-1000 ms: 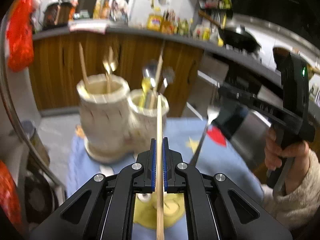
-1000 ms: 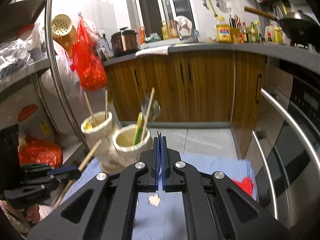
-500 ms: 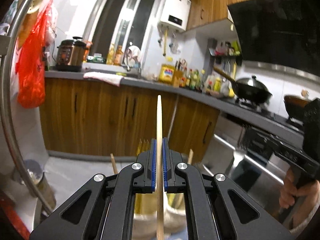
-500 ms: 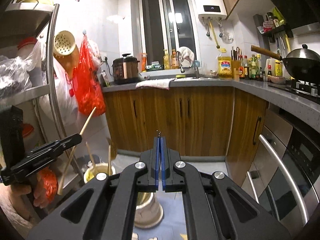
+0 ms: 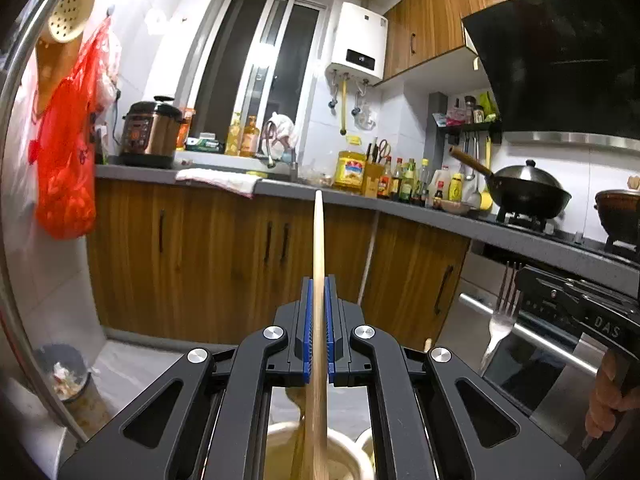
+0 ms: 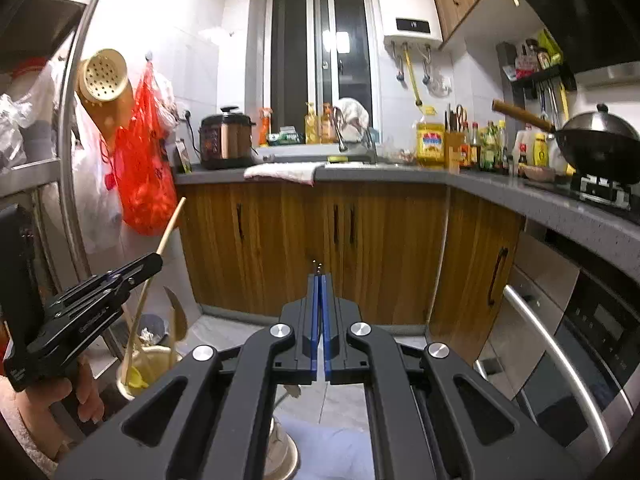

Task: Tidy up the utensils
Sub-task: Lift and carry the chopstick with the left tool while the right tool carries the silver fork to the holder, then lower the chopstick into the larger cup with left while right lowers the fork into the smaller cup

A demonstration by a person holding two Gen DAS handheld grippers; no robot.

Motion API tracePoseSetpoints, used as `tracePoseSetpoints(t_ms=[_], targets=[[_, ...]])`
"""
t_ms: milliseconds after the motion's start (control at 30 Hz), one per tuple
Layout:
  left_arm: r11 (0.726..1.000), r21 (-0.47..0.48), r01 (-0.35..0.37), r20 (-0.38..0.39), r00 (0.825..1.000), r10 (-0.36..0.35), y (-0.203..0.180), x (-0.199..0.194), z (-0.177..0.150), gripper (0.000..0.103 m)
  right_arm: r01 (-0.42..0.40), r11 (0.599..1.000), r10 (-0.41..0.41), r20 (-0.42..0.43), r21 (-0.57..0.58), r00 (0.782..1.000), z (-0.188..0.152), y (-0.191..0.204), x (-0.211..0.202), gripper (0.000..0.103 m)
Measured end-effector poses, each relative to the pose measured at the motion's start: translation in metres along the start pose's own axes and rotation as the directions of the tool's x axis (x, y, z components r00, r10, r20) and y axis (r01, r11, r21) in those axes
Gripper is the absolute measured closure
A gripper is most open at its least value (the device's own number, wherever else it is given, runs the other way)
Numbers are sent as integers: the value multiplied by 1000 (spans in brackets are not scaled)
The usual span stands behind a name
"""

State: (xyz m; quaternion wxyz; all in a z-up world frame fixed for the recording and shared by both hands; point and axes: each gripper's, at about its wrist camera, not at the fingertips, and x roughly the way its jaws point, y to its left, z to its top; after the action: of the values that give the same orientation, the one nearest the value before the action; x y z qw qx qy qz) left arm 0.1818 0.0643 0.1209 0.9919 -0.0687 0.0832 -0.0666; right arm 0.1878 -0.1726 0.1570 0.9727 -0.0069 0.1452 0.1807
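Small kitchen: wood-front cabinets [image 5: 224, 256] under a grey counter [image 6: 384, 174] cluttered with bottles, a rice cooker [image 6: 226, 136] and a wok [image 5: 524, 190] on the hob; window behind the sink. Left tongs [image 5: 318, 320] are pinched on a wooden chopstick [image 5: 319, 248], blue pads tight on its shaft about midway. Its long axis runs straight along the tongs' line in the left wrist view, the upper end toward the cabinets and slightly up, the lower end dropping toward the cream utensil holder [image 5: 344, 456] at the bottom edge. In the right wrist view the same stick leans steeply, top end up and to the right, lower end down at the holder's mouth; can't tell whether it's inside or just above. Right tongs [image 6: 320, 312] are pressed together on a metal fork [image 5: 502, 320]: in the left wrist view its tines point up and the handle runs down, near upright; in the right wrist view only the tine tips poke out above the pads. Progress, my read: partway. The holder already has a few wooden pieces and something yellow standing in it, and a second cream cup [image 5: 366, 446] sits just beside it. Both held utensils aren't sorted yet, so at least two placements remain. The surface under the holders is mostly hidden by the tongs, just a strip of blue cloth [image 6: 340, 452], so can't tell how many loose utensils are left there.
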Motion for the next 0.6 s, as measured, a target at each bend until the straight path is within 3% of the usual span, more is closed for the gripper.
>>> tracePoseSetpoints(t_ms=[367, 500, 600], targets=[[1000, 24, -8, -39, 999, 9, 5, -18, -31, 97, -24, 998, 20, -65, -60, 998, -37, 12, 21, 102], [998, 57, -14, -112, 993, 21, 1, -25, -43, 97, -38, 997, 32, -82, -73, 996, -51, 19, 25, 101], [999, 46, -25, -199, 979, 34, 4, -23, -49, 97, -48, 996, 41, -97, -69, 994, -56, 21, 29, 101]])
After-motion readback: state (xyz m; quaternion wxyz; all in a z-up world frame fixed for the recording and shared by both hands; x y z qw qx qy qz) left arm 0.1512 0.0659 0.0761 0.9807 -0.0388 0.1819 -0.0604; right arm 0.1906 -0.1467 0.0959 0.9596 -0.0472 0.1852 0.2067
